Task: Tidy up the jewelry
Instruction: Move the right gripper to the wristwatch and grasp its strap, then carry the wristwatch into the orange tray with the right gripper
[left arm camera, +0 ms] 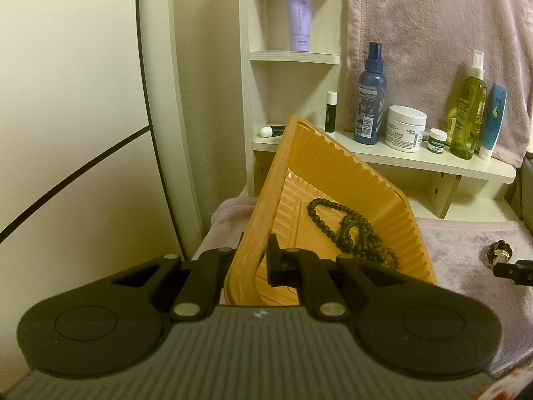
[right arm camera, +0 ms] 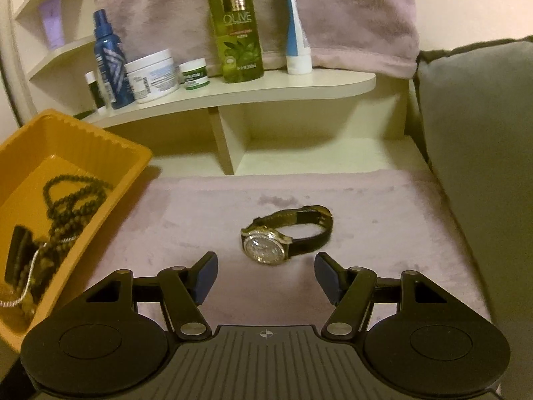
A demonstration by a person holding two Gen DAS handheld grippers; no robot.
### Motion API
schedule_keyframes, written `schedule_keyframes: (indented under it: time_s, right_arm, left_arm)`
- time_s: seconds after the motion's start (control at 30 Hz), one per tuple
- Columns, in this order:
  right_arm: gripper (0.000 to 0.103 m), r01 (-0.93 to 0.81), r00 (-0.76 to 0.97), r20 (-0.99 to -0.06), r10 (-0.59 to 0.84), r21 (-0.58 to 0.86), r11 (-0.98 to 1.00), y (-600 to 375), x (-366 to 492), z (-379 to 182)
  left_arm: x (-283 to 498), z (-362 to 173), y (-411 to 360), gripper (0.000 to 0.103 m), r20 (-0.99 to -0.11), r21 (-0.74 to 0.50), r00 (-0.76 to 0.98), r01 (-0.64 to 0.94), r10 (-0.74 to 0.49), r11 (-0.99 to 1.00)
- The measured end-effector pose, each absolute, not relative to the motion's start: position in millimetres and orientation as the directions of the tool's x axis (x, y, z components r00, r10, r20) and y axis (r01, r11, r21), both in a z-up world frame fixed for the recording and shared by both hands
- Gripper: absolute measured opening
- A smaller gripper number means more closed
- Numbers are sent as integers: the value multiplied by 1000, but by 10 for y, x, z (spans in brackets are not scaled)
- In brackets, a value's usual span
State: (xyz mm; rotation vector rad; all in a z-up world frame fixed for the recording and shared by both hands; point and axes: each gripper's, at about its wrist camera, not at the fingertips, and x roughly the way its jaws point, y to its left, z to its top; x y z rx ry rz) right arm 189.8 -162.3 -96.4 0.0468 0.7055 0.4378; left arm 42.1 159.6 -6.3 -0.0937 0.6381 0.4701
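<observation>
An orange ribbed tray is tipped up on its near corner, and my left gripper is shut on its rim. Dark bead strings lie inside it. The right wrist view shows the same tray at the left, holding the beads and a silver chain. A wristwatch with a jewelled face and black strap lies on the pink cloth. My right gripper is open just short of the watch, nothing between its fingers. The watch shows at the left view's right edge.
A white shelf behind carries a green olive bottle, a blue spray bottle, a white cream jar, a small green jar and a blue-white tube. A grey cushion borders the cloth's right side.
</observation>
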Motion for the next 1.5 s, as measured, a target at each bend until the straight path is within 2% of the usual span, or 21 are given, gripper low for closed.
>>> schedule_keyframes:
  time_s: [0.27,0.33,0.47,0.5,0.67,0.7,1.07,1.5]
  right_arm:
    - [63,-298,698,-620,358,203,933,-1519,2069,-1034]
    - [53,-295,705,-615,353,198,935,-1523,2077,-1036]
    - [47,-315,710,-613,347,164,935,-1502,2055,-1018]
    - [41,-322,715,-611,341,146,935,-1483,2041,-1012]
    - [39,-337,723,-608,327,104,936,-1438,2007,-1010]
    - [35,-340,724,-608,325,95,936,-1434,2000,-1011]
    - [35,-371,739,-595,316,33,928,-1491,1854,-953]
    - [35,-379,739,-580,344,65,923,-1589,1745,-801]
  left_arm:
    - [421,-67,1598,7,-593,60,702,-451,395,891]
    - [420,-67,1595,7,-593,63,702,-449,396,891]
    - [420,-67,1590,7,-592,66,701,-449,398,891]
    - [419,-68,1592,7,-592,66,701,-449,397,891]
    - [415,-66,1586,7,-592,66,701,-448,397,891]
    - [415,-66,1585,7,-592,67,702,-448,397,892]
    - [416,-67,1582,7,-592,68,701,-448,398,891]
    - [418,-61,1572,7,-591,66,703,-447,396,892]
